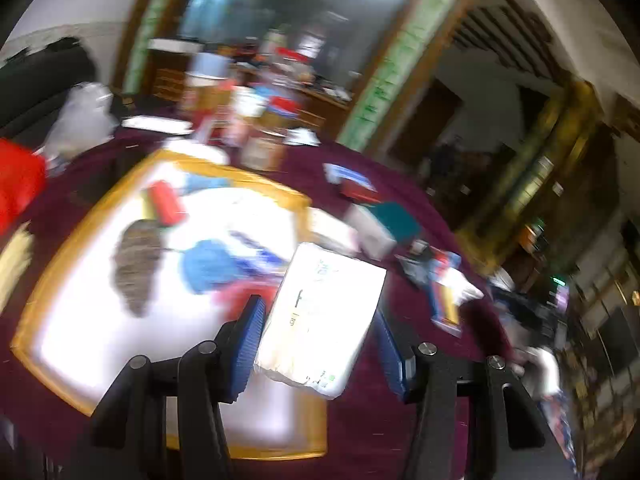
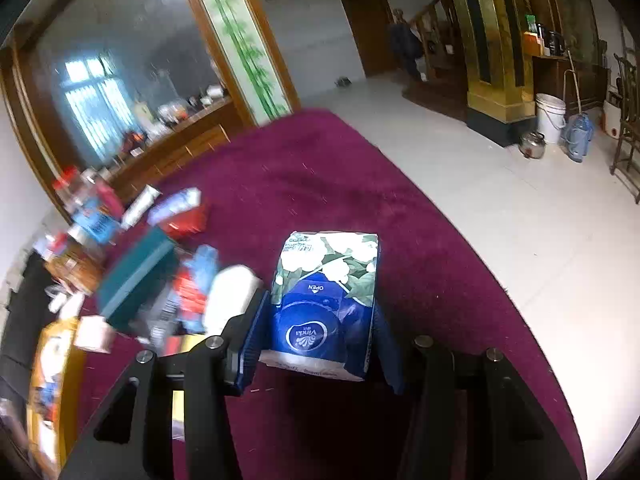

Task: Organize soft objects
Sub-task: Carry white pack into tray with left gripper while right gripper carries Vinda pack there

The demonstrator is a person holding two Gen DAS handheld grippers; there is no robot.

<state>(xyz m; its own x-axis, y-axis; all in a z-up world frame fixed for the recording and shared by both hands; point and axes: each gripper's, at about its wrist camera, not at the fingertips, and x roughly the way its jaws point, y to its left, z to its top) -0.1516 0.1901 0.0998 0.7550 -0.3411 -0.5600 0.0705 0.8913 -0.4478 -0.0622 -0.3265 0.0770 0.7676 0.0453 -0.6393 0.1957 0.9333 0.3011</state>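
Observation:
A plain white tissue pack [image 1: 324,312] sits between the blue pads of my left gripper [image 1: 318,314], which is shut on it. The pack hangs over the right edge of a yellow-rimmed white tray [image 1: 276,453]. A red roller [image 1: 166,202], a brown cloth [image 1: 136,264] and a blue cloth [image 1: 208,266] lie in the tray. My right gripper [image 2: 320,306] is shut on a blue and floral tissue pack [image 2: 320,288], with both pads against its sides, over the maroon tablecloth [image 2: 320,168].
Boxes and packets crowd the table left of my right gripper: a teal box [image 2: 136,276], a red box [image 2: 184,220], a white roll [image 2: 230,296]. Jars [image 1: 240,120] stand beyond the tray. A red bag [image 1: 16,184] is at far left. The table's round edge meets pale floor [image 2: 520,240].

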